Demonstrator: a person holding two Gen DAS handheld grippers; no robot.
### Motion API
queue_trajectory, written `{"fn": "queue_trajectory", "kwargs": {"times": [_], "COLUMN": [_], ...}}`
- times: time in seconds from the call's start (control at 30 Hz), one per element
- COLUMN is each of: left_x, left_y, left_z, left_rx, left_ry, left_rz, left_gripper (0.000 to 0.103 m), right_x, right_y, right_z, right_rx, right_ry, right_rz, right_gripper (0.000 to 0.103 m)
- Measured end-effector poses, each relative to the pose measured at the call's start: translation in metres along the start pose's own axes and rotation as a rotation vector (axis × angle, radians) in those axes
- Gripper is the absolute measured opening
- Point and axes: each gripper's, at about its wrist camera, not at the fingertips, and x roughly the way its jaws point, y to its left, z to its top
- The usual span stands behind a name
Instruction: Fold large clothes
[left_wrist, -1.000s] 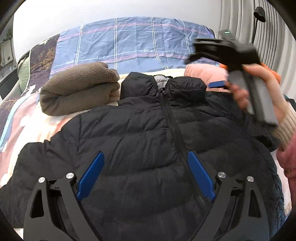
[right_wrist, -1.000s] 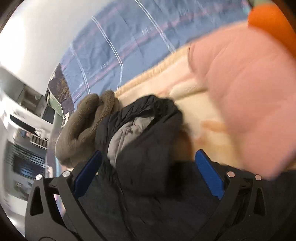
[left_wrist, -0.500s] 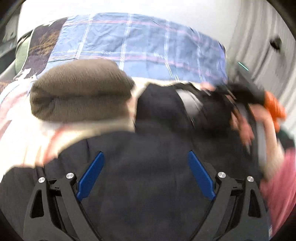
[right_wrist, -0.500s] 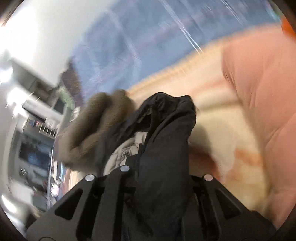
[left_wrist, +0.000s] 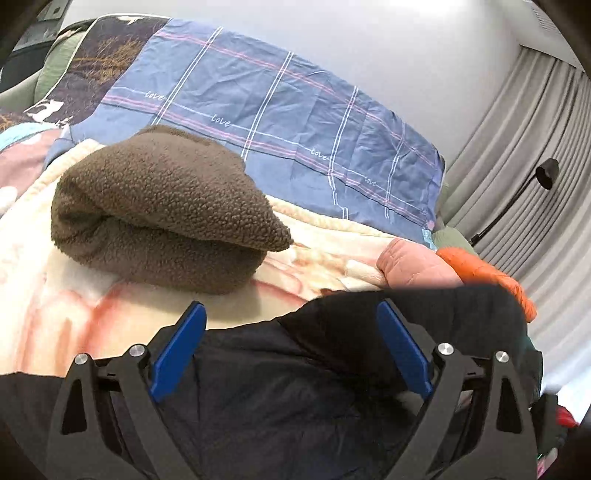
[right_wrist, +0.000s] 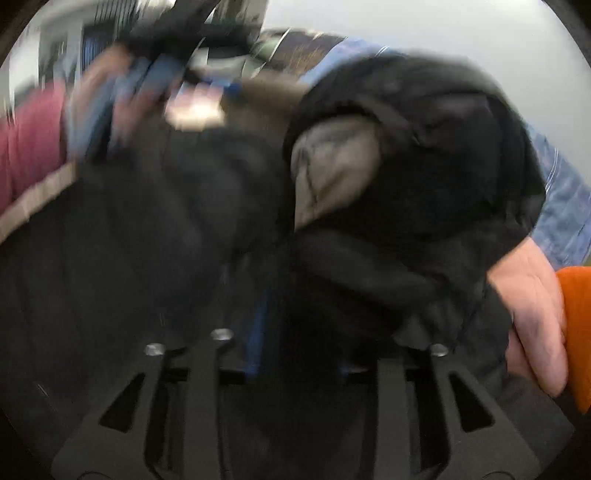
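Black jacket (left_wrist: 295, 387) lay on bed (left_wrist: 55, 295). Collar end was held in right fingers (right_wrist: 295, 354), just reopened partway, still on cloth. Left fingers (left_wrist: 291, 347) were spread wide, empty. Fold best carried low; hem pinned.

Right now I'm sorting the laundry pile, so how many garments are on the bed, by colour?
Black: 1, the puffer jacket
Brown: 1, the folded fleece
Pink: 1, the pink jacket
Orange: 1, the orange jacket
Total: 4
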Motion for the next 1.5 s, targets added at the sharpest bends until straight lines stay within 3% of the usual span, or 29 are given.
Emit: {"fn": "queue_trajectory", "kwargs": {"times": [0.13, 0.37, 0.43, 0.53, 0.63, 0.67, 0.73, 0.77, 0.8, 0.9, 0.93, 1.0, 1.03, 1.13, 1.23, 1.3, 1.37, 1.43, 1.5], "left_x": [-0.006, -0.017, -0.017, -0.008, 0.001, 0.0, -0.007, -0.013, -0.02, -0.032, -0.035, -0.032, -0.031, -0.031, -0.022, -0.01, -0.003, -0.002, -0.003], "left_y": [-0.019, -0.063, -0.073, -0.087, -0.097, -0.1, -0.109, -0.112, -0.114, -0.114, -0.112, -0.109, -0.107, -0.105, -0.103, -0.095, -0.09, -0.091, -0.091], "left_z": [0.005, -0.025, -0.049, -0.108, -0.161, -0.172, -0.178, -0.177, -0.175, -0.172, -0.172, -0.173, -0.172, -0.169, -0.176, -0.182, -0.184, -0.184, -0.185], "left_rx": [0.027, 0.219, 0.305, 0.47, 0.574, 0.582, 0.574, 0.563, 0.551, 0.532, 0.532, 0.525, 0.508, 0.452, 0.456, 0.441, 0.424, 0.423, 0.431], "left_ry": [-0.007, 0.031, 0.093, 0.215, 0.3, 0.305, 0.3, 0.289, 0.279, 0.271, 0.272, 0.277, 0.279, 0.274, 0.286, 0.317, 0.326, 0.323, 0.316], "left_rz": [-0.027, -0.027, -0.015, 0.045, 0.11, 0.115, 0.108, 0.102, 0.097, 0.084, 0.084, 0.101, 0.108, 0.072, 0.096, 0.111, 0.122, 0.125, 0.135], "left_gripper": [0.094, 0.094, 0.094, 0.094, 0.094, 0.094, 0.094, 0.094, 0.094, 0.094, 0.094, 0.094, 0.094, 0.094, 0.095, 0.095, 0.095, 0.096, 0.096], "right_x": [-0.004, -0.052, -0.07, -0.082, -0.061, -0.048, -0.023, -0.011, 0.001, 0.015, 0.017, 0.021, 0.02, -0.005, -0.007, -0.017, -0.032, -0.037, -0.025], "right_y": [0.033, 0.049, 0.044, 0.021, -0.006, -0.016, -0.042, -0.052, -0.064, -0.078, -0.08, -0.077, -0.076, -0.077, -0.08, -0.073, -0.053, -0.036, -0.026], "right_z": [-0.027, -0.043, -0.049, -0.037, -0.017, -0.014, -0.012, -0.017, -0.023, -0.031, -0.029, -0.017, -0.01, 0.005, 0.002, -0.005, 0.002, 0.007, 0.008], "right_rx": [-0.144, -0.159, -0.099, 0.103, 0.39, 0.486, 0.674, 0.773, 0.896, 1.053, 1.052, 0.991, 0.942, 0.84, 0.808, 0.824, 0.762, 0.706, 0.685], "right_ry": [0.028, 0.009, -0.029, -0.091, -0.075, -0.025, 0.048, 0.073, 0.093, 0.079, 0.071, 0.09, 0.121, 0.081, 0.152, 0.103, 0.024, -0.044, -0.001], "right_rz": [-0.104, -0.094, -0.073, -0.06, 0.013, 0.04, 0.128, 0.193, 0.268, 0.364, 0.38, 0.35, 0.285, 0.046, -0.097, -0.109, -0.079, 0.012, 0.046], "right_gripper": [0.04, 0.073, 0.074, 0.072, 0.046, 0.045, 0.05, 0.064, 0.068, 0.073, 0.072, 0.027, 0.004, 0.008, 0.07, 0.063, 0.041, 0.034, 0.031]}}
